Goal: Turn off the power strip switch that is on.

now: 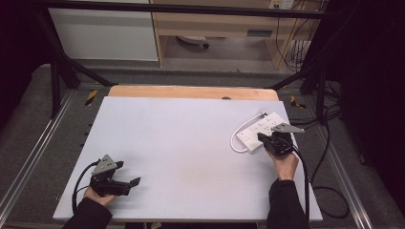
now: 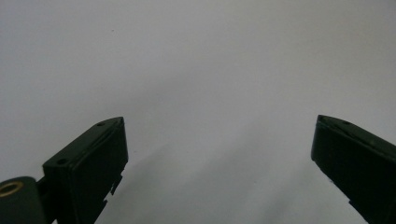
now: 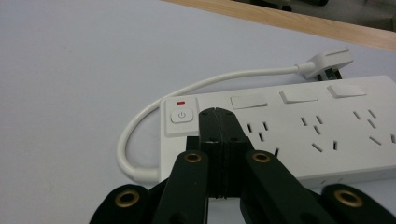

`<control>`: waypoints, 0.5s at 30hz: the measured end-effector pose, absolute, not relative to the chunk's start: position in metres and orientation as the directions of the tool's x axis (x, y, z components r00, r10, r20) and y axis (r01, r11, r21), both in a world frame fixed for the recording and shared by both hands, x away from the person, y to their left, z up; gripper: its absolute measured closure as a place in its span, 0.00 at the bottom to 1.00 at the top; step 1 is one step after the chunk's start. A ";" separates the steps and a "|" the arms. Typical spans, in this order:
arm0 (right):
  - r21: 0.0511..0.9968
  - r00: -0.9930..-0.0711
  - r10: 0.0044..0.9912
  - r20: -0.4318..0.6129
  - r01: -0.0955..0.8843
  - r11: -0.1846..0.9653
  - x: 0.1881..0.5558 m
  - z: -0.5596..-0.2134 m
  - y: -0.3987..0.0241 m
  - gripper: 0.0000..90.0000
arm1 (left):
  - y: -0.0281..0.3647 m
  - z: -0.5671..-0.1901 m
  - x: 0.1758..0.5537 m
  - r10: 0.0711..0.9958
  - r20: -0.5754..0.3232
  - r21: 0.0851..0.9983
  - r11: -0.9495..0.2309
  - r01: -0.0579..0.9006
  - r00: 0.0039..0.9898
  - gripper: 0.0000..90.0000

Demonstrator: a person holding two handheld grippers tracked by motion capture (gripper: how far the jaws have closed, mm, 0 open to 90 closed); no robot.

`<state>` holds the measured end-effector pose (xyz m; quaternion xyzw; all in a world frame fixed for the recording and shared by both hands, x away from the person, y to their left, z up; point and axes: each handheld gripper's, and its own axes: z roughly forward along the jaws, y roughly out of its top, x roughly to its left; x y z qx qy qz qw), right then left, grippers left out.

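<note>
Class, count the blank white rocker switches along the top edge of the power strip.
3 on the power strip: one, middle, far. More may lie beyond the frame.

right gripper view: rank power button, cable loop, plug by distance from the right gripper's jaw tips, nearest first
From the right gripper:
1. Power button, just left of the shut tips, on the power strip.
2. Cable loop, off the strip's left end.
3. Plug, far upper right, near the table's wooden edge.

My left gripper [image 2: 219, 140] hovered with its jaws spread wide over the bare white tabletop [image 2: 196, 56].
</note>
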<state>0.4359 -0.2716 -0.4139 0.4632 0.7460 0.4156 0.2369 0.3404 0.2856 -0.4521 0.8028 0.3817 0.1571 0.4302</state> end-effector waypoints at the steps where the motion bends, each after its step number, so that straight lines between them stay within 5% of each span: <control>1: 0.839 -0.456 0.889 0.035 0.497 0.222 0.437 -0.414 -0.271 1.00 | 0.286 -0.452 0.341 0.748 -0.076 0.810 -0.339 0.478 0.659 0.04; 15: 0.836 -0.435 0.900 0.037 0.506 0.211 0.450 -0.420 -0.273 1.00 | 0.285 -0.453 0.342 0.749 -0.077 0.808 -0.340 0.482 0.658 0.04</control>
